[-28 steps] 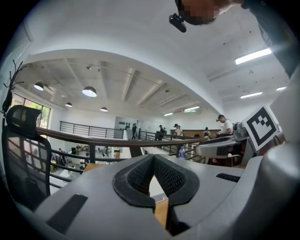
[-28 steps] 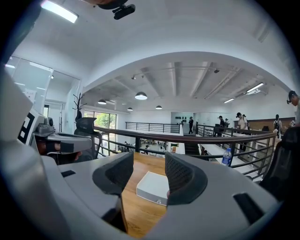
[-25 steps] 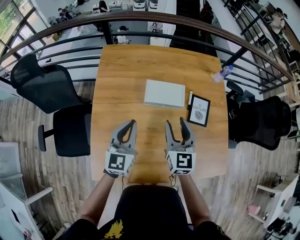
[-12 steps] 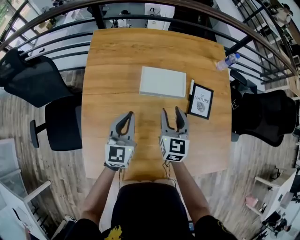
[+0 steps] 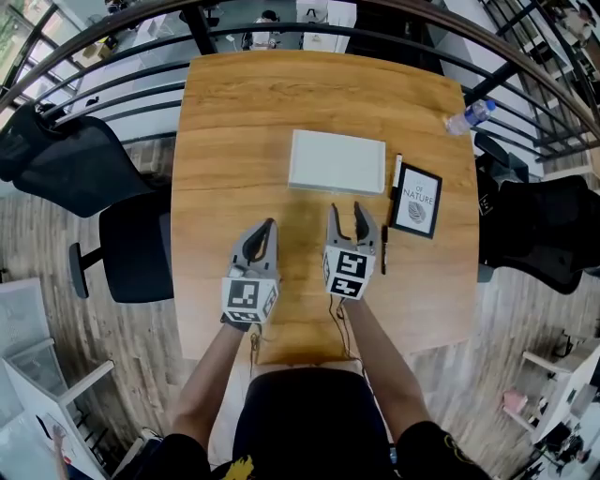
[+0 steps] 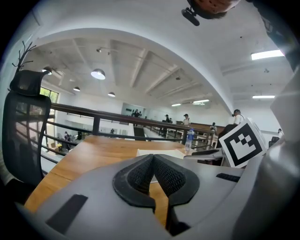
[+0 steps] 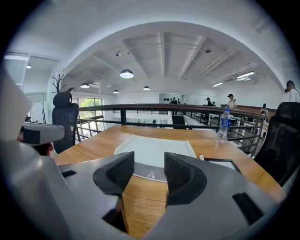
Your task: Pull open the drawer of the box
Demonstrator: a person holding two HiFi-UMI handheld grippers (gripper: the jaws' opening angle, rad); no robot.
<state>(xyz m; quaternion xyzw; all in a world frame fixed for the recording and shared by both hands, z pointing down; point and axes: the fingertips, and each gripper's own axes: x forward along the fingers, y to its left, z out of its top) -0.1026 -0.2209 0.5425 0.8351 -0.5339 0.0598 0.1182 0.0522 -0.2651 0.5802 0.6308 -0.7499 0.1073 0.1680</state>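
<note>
A flat white box [image 5: 337, 161] lies on the wooden table [image 5: 234, 122]. In the right gripper view the box [image 7: 154, 149] faces me, with a small clear knob [image 7: 151, 175] on its front drawer face. My right gripper [image 5: 346, 214] hovers just short of that front, open, with nothing between its jaws [image 7: 149, 165]; the knob shows in the gap beyond them. My left gripper [image 5: 269, 226] hangs to the left and slightly further back, shut and empty [image 6: 153, 158]. It sees the box [image 6: 173, 152] past its tips.
Right of the box stand a black-framed picture [image 5: 416, 201], a white pen [image 5: 397, 176] and a dark pen [image 5: 383, 248]. A water bottle [image 5: 467, 117] is at the far right corner. Black office chairs [image 5: 131, 244] [image 5: 539, 230] flank the table; a railing [image 5: 309, 11] runs behind.
Both grippers have sunk toward the tabletop and come closer to the box's front. The right jaws stay apart, the left stay together.
</note>
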